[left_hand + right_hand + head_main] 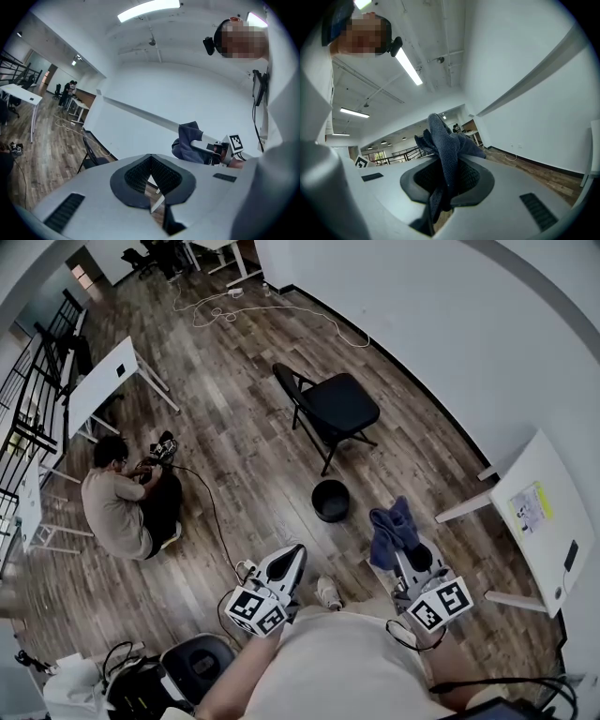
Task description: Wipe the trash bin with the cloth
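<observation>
Wood floor (pixel 246 432) holds the black trash bin (pixel 330 500) mid-frame. Our right gripper (pixel 409 557) pinches the blue cloth (pixel 391 529); our left gripper (pixel 291 559) is clenched, empty. We should lower the cloth onto the rim.

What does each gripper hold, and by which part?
The right gripper holds the cloth by a bunched fold; most of it sticks out past the jaws. The left gripper is shut and holds nothing.

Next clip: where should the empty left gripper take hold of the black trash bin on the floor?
Likely the near rim of the trash bin, coming from above, one jaw inside and one outside: it stands upright with its open mouth up, leaving that thin edge exposed.
</observation>
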Motion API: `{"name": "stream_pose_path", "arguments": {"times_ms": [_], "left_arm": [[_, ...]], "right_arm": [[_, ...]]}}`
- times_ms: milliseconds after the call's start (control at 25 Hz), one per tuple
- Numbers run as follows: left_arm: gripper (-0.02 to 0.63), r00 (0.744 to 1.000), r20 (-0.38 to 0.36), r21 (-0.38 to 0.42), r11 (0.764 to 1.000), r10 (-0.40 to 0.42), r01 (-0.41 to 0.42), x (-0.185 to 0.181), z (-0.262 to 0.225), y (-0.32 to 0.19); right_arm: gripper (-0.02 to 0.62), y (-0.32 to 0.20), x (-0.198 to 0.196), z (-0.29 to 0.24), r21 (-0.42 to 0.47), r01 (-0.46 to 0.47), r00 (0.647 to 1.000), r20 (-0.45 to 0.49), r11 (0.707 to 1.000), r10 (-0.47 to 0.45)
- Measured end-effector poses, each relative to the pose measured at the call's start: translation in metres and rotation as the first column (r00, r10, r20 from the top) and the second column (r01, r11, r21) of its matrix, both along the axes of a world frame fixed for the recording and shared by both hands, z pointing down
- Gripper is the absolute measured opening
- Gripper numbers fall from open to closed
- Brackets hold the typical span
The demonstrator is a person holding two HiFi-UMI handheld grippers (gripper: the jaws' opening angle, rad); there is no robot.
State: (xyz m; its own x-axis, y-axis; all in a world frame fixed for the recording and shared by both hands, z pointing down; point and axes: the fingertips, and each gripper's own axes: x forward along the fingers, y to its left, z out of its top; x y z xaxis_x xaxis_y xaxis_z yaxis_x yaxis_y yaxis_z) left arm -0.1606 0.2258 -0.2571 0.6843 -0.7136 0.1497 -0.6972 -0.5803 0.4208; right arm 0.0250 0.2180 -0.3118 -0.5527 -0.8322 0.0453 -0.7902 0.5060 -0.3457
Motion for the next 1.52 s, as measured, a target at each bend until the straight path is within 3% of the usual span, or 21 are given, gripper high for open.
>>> {"name": "stream_pose_path", "arguments": {"times_ms": [480,800,1240,1520], "left_arm": [[0.009,0.999,0.005,-0.009,0.999,0.037,-0.037,0.015,0.012,-0.042],[0.009,0.999,0.018,-0.019,0.999,-0.041,0.042,0.042,0.008,-0.068],[0.009,0.986,0.012,-0.011,0.986,-0.166,0.166,0.082,-0.008,-0.116],[0.009,0.976,0.064,-0.001,0.978,-0.207,0.207,0.096,-0.005,-0.137]], "right_arm": [[0.060,-0.039,0.014,0.009,-0.005,-0.017,1.000,-0.015,1.000,0.017],[0.060,-0.082,0.037,0.013,-0.025,0.065,0.998,-0.006,0.998,-0.065],[0.060,-0.142,0.068,-0.009,0.014,0.202,0.979,-0.035,0.979,-0.201],[0.060,-0.161,0.088,-0.003,0.014,0.251,0.968,-0.025,0.968,-0.251]]}}
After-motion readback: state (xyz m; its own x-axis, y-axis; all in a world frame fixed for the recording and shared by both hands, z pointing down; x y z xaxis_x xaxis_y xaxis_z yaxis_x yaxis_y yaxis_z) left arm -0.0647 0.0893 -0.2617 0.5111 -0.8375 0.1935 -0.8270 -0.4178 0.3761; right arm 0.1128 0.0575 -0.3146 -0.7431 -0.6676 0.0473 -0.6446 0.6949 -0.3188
